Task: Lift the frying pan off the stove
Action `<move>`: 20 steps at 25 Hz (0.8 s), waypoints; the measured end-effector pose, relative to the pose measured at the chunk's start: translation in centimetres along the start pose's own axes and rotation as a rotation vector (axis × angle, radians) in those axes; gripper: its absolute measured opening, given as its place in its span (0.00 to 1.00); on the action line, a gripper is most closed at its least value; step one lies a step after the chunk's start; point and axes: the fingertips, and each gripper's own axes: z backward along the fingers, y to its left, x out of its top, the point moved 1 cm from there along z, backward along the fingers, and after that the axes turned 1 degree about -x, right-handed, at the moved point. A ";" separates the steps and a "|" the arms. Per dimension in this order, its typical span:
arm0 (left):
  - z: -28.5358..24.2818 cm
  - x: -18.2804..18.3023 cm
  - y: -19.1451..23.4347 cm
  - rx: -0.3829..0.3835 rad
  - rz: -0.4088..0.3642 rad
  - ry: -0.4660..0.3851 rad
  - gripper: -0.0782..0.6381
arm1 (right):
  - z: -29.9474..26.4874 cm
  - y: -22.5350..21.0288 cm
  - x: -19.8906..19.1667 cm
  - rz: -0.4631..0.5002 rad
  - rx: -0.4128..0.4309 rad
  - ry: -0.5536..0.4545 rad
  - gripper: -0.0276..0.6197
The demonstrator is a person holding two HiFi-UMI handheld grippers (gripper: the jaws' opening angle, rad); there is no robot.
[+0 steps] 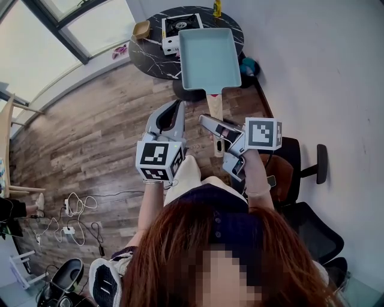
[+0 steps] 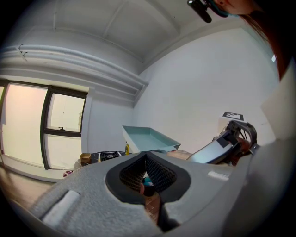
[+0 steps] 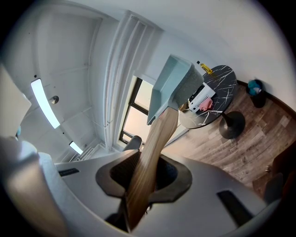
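Clamping the wooden handle (image 3: 152, 157), the right claw (image 1: 210, 126) holds the teal frying pan (image 1: 210, 59) ahead, clear of the stove (image 1: 180, 25); the left claw (image 2: 147, 172) is clenched empty.

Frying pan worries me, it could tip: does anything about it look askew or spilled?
Nothing stands out. The frying pan is empty and hangs roughly level above the table, its wooden handle clamped in the right hand-held gripper.

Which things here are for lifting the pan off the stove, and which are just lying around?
For the job:
- pan, held up in the right gripper
- stove, on the table

Just lying about:
- tan dish
- yellow bottle
- blue bin
- cables on the floor
- chair
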 end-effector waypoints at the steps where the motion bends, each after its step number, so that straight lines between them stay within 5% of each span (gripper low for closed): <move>1: 0.0 0.0 0.0 0.000 0.001 -0.001 0.13 | 0.0 0.0 0.0 0.002 -0.001 0.000 0.18; 20: -0.2 0.5 0.4 0.004 -0.006 -0.014 0.13 | -0.5 0.0 -0.1 0.007 0.010 0.015 0.18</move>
